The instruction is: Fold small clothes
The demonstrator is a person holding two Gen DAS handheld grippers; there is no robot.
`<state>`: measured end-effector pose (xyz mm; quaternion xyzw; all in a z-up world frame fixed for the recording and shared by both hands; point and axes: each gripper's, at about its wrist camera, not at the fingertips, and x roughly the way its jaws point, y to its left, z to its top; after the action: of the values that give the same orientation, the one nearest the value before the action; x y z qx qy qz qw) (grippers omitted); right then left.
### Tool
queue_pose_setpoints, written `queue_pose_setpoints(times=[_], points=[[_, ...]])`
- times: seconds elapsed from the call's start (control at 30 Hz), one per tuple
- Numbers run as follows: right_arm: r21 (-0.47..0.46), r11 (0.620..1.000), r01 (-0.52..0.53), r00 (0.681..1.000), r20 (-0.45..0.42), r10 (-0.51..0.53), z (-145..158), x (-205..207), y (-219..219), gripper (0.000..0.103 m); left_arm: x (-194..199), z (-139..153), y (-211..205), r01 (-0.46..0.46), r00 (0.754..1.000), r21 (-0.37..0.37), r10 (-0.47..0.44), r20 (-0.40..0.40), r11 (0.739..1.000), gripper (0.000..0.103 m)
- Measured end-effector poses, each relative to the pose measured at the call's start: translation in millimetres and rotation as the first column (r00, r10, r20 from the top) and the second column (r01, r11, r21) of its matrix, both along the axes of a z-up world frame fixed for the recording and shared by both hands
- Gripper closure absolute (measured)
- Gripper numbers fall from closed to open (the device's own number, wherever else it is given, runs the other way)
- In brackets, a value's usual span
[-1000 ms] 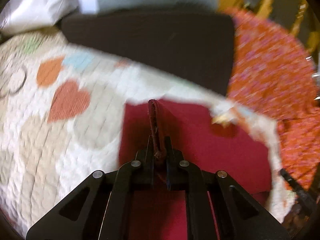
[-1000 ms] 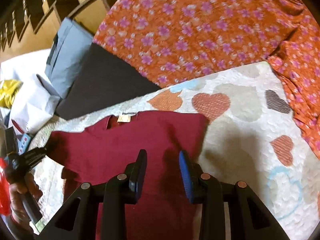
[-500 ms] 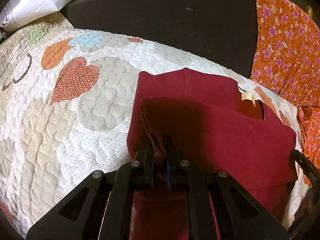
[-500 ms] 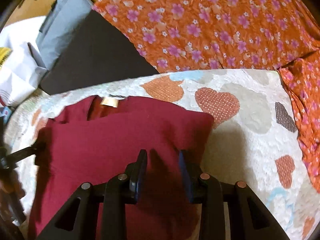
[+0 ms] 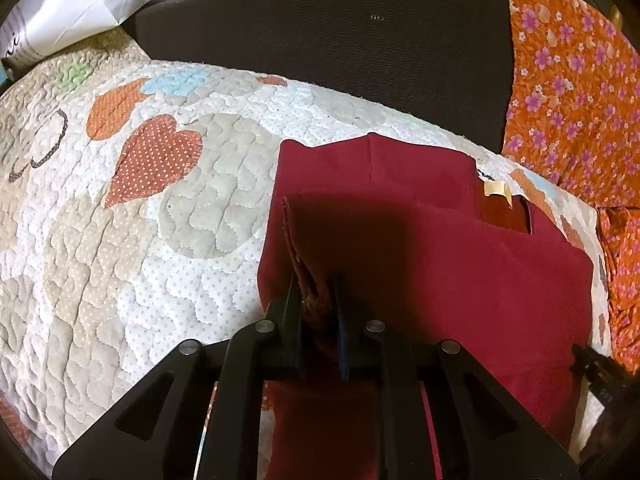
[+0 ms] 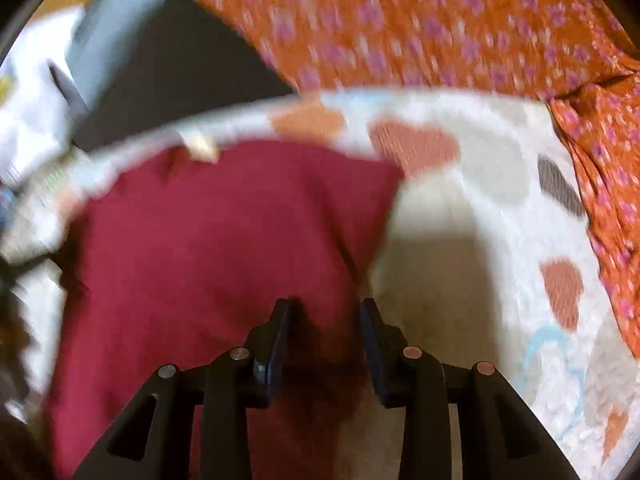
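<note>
A maroon shirt (image 5: 460, 272) lies on the heart-patterned quilt (image 5: 120, 240), its bottom folded toward the collar. The left gripper (image 5: 314, 300) pinches the folded hem; the right gripper (image 6: 324, 332) hovers above it, jaws parted, empty.

View blurred. R gripper (image 6: 324, 320) jaws apart over right part of maroon shirt (image 6: 208, 248), which lies on heart-print quilt (image 6: 480, 216). Tan neck label (image 6: 200, 146) at shirt's far edge; orange floral fabric (image 6: 420, 28) beyond quilt.
</note>
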<state>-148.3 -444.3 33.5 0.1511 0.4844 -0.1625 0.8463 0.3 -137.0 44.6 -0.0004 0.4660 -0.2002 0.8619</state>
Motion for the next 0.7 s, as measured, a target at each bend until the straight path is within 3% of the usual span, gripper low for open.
queue_pose_setpoints(times=[0.13,0.3,0.43,0.5,0.7], points=[[0.142,0.985,0.093,0.993,0.059,-0.102,9,-23,-13,0.07,-17,8,7,0.026,0.999,0.028,-0.026,0.021,0.999,0.08],[0.112,0.993,0.044,0.99,0.128,-0.058,50,-64,14,0.069,-51,24,25,0.062,0.998,0.04,-0.064,0.026,0.997,0.057],[0.197,0.98,0.011,0.986,0.162,-0.044,58,-99,34,0.067,-88,37,47,0.078,0.996,0.01,-0.078,0.04,0.997,0.051],[0.247,0.969,-0.015,0.987,0.156,-0.025,55,-119,49,0.062,-107,38,60,0.084,0.996,-0.022,-0.083,0.021,0.996,0.035],[0.273,0.96,-0.063,0.995,0.092,0.04,40,-163,75,0.058,-155,30,85,0.135,0.991,-0.013,-0.136,-0.02,0.991,0.035]])
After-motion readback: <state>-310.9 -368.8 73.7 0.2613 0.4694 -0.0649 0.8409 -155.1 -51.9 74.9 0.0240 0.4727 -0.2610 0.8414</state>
